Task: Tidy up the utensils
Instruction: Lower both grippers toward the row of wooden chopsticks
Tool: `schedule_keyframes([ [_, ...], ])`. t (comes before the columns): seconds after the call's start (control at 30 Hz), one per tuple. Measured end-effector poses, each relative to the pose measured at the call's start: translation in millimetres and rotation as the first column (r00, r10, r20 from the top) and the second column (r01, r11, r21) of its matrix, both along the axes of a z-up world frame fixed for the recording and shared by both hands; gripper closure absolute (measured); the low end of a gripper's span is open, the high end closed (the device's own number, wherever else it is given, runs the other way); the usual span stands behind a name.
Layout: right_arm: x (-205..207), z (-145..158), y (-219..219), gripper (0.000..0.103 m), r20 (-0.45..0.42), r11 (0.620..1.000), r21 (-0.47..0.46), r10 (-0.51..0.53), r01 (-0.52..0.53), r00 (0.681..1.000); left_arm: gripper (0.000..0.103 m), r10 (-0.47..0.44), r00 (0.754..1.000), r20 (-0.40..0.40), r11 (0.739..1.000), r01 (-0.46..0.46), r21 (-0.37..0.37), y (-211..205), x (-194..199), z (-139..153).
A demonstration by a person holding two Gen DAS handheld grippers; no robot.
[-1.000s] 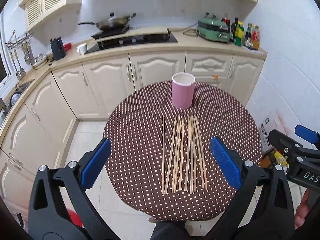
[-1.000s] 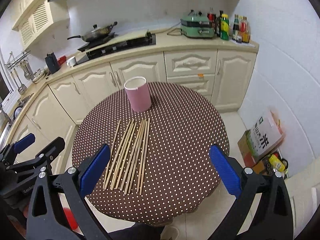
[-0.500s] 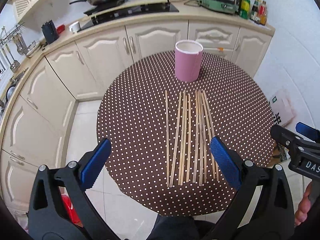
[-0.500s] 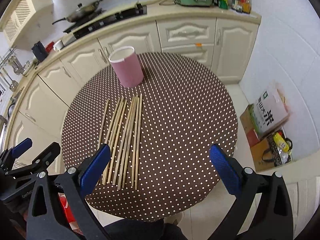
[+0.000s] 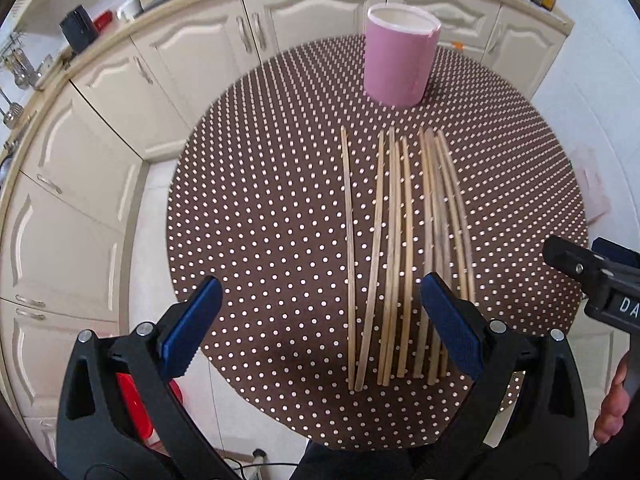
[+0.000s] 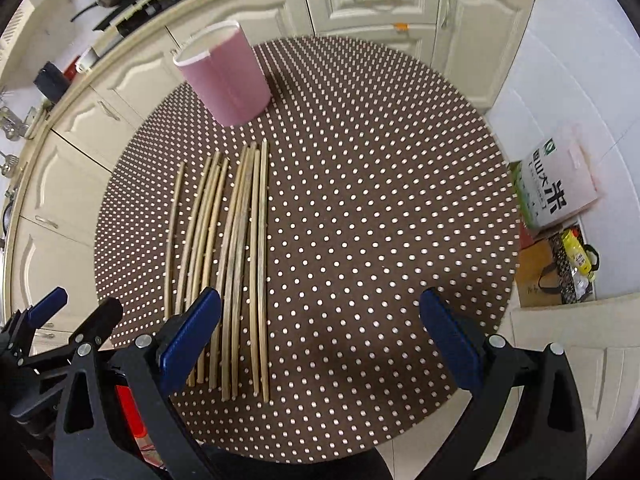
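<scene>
Chopsticks (image 5: pixel 404 248) lie side by side in a loose row on a round table (image 5: pixel 260 208) with a brown dotted cloth. A pink cylindrical holder (image 5: pixel 400 60) stands upright just beyond their far tips. Left gripper (image 5: pixel 320 324) and right gripper (image 6: pixel 320 328) hover above the near ends, fingers spread wide, holding nothing.

Both the left claw (image 5: pixel 320 320) and right claw (image 6: pixel 320 332) hang spread wide, gripping nothing.
</scene>
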State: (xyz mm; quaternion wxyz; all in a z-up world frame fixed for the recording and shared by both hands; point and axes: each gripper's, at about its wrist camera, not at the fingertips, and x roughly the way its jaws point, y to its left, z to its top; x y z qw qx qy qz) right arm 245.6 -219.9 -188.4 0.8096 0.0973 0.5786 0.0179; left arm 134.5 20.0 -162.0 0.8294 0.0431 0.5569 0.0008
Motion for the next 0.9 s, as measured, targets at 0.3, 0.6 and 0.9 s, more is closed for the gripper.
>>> schedule_keyframes([
  [0.3,36,-36,1,0.007,-0.109,1.000,-0.003,-0.011,0.010,0.994,0.006,0.019,0.994,-0.111,1.000,-0.021,-0.014,13,41,-41],
  [0.6,54,-59,11,0.012,-0.159,0.998,-0.055,0.002,-0.011,0.987,0.006,0.017,0.985,-0.171,1.000,-0.018,-0.003,16,75,-68],
  [0.9,63,-78,11,0.014,-0.197,0.997,-0.075,-0.020,0.005,0.980,0.006,0.011,0.981,-0.195,1.000,-0.008,0.016,13,110,-84],
])
